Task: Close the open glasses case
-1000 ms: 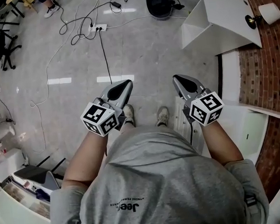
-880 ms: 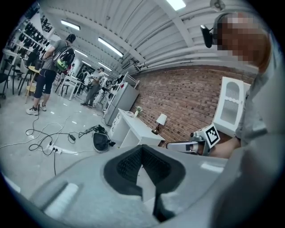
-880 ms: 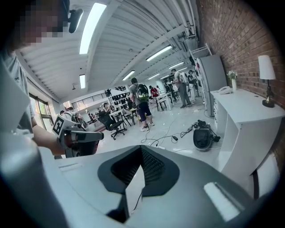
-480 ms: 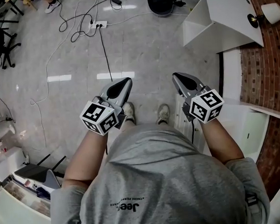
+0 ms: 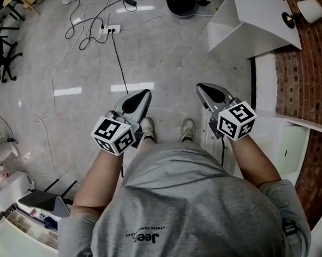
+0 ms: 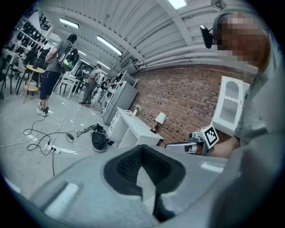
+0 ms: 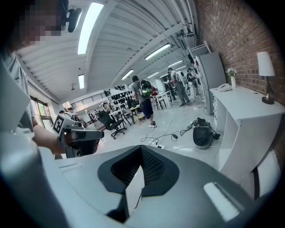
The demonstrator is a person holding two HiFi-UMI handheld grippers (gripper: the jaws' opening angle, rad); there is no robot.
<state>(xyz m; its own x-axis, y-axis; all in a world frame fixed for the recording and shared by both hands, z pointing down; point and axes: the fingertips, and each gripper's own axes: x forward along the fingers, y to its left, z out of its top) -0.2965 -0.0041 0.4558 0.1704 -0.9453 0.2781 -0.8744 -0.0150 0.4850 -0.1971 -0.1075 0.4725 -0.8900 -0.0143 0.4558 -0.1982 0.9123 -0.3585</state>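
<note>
No glasses case shows in any view. In the head view I stand on a grey floor with both grippers held out at waist height, side by side and apart. My left gripper [image 5: 144, 93] is shut with nothing between its jaws, and the left gripper view shows its tips [image 6: 142, 147] together in mid-air. My right gripper [image 5: 202, 88] is likewise shut and empty, with its tips [image 7: 141, 149] meeting over the floor. Each gripper also appears in the other's view: the right gripper [image 6: 176, 144] and the left gripper [image 7: 91, 133].
A white desk [image 5: 254, 13] with a lamp [image 5: 309, 13] stands against the brick wall [image 5: 304, 67] at right. A power strip [image 5: 112, 30] with cables and a dark helmet-like object [image 5: 181, 1] lie on the floor ahead. My shoes [image 5: 187, 131] show below the grippers. People stand far off [image 7: 144, 100].
</note>
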